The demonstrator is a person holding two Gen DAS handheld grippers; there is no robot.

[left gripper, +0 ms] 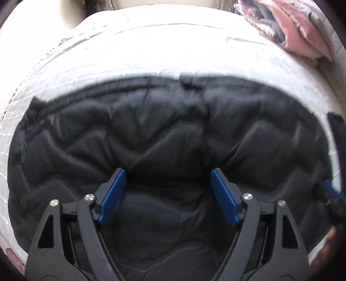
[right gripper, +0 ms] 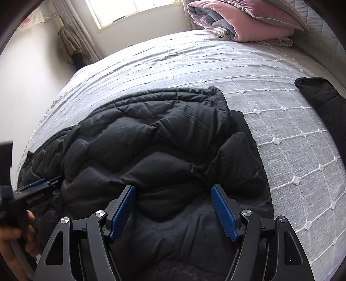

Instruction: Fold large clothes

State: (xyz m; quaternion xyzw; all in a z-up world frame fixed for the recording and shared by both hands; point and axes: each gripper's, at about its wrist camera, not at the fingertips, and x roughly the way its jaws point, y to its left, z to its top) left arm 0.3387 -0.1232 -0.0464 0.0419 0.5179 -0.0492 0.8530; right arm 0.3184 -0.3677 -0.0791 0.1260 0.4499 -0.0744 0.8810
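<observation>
Folded pink quilt (right gripper: 255,19) on grey bedspread (right gripper: 216,71), window (right gripper: 134,10) behind, curtain (right gripper: 77,28) beside it.

Both tongs (left gripper: 167,173) (right gripper: 173,189) agape, empty.

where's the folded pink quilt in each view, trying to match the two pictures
Left wrist view: the folded pink quilt sits at the top right corner, at the far end of the bed.
Right wrist view: the folded pink quilt lies along the top edge, right of centre, beside the window.
Shared landmark: the black puffer jacket, spread on the bedspread nearer than the quilt.
</observation>
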